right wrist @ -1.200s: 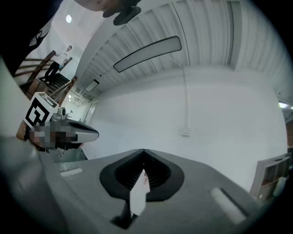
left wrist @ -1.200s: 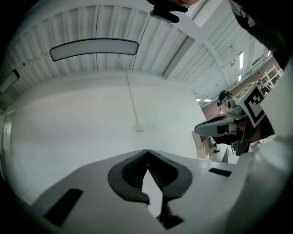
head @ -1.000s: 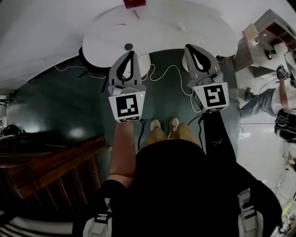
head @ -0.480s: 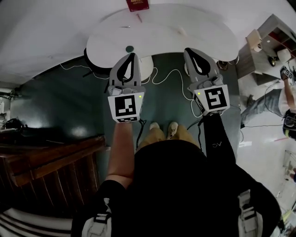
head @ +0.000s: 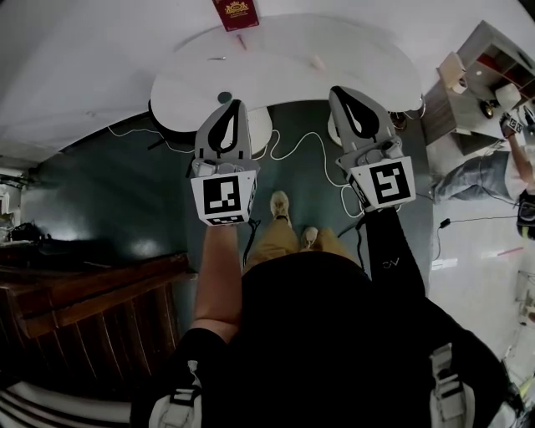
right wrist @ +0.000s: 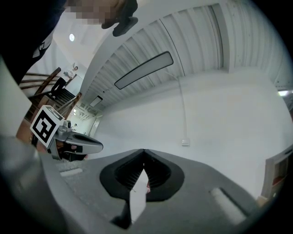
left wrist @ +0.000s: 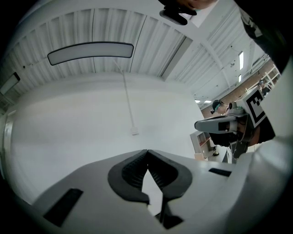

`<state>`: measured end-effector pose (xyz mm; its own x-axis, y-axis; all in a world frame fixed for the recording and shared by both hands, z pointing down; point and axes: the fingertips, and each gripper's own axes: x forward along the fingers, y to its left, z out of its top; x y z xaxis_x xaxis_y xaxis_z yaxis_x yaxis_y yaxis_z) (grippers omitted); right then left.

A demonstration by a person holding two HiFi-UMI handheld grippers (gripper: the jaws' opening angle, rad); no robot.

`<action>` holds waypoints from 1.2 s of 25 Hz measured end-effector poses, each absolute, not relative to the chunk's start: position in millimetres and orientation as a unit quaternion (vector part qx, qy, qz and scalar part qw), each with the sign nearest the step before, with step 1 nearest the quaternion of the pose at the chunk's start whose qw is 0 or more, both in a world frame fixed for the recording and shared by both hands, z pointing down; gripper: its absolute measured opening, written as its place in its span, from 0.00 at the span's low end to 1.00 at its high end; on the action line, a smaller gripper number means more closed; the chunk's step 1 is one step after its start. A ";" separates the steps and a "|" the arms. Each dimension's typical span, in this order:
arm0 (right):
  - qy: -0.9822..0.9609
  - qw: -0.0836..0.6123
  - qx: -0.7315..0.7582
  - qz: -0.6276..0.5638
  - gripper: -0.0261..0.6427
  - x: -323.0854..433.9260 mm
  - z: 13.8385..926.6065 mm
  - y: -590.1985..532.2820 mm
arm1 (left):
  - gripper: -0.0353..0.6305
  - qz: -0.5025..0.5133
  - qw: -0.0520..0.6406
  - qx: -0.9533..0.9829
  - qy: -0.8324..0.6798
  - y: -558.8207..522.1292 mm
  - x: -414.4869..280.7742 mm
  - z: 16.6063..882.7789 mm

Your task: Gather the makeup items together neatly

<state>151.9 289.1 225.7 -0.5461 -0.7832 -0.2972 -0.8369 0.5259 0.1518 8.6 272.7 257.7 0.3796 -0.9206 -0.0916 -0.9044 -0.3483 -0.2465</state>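
Ahead of me stands a white curved table (head: 359, 67) with small makeup items spread over it: a red box (head: 236, 12) at the far edge, a thin stick (head: 217, 58), a pale pinkish piece (head: 318, 63) and a dark round lid (head: 223, 97) near the front rim. My left gripper (head: 235, 104) hovers short of the table's front edge, shut and empty. The right gripper (head: 338, 90) is level with it, also shut on nothing. In the left gripper view the tips (left wrist: 147, 151) meet against a white wall; in the right gripper view the gripper (right wrist: 143, 151) does the same.
White cables (head: 301, 138) trail over the dark green floor under the table. A wooden railing (head: 92, 292) runs at the left. Shelving (head: 468, 75) and another person (head: 510, 167) are at the right.
Both grippers have crept forward and slightly up toward the table. One foot has stepped forward. The jaws stayed shut.
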 end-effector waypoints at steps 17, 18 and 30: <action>0.854 0.070 -0.497 0.138 0.05 147.6 247.5 147.1 | 0.06 -0.026 0.119 -0.834 0.538 123.1 2.9 274.7; 0.852 0.074 -0.500 0.135 0.05 146.5 247.3 133.6 | 0.06 -0.028 0.119 -0.836 0.535 107.4 2.3 276.0; 0.833 0.008 -0.537 0.129 0.05 138.4 268.7 -13.3 | 0.06 -0.034 0.126 -0.863 0.489 -44.2 -0.6 282.7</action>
<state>138.4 -13.3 268.7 -0.4222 -0.8938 -0.1510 -0.8978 0.3892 0.2062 -0.6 -44.2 282.7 0.5198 -0.8519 -0.0643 -0.8345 -0.4902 -0.2515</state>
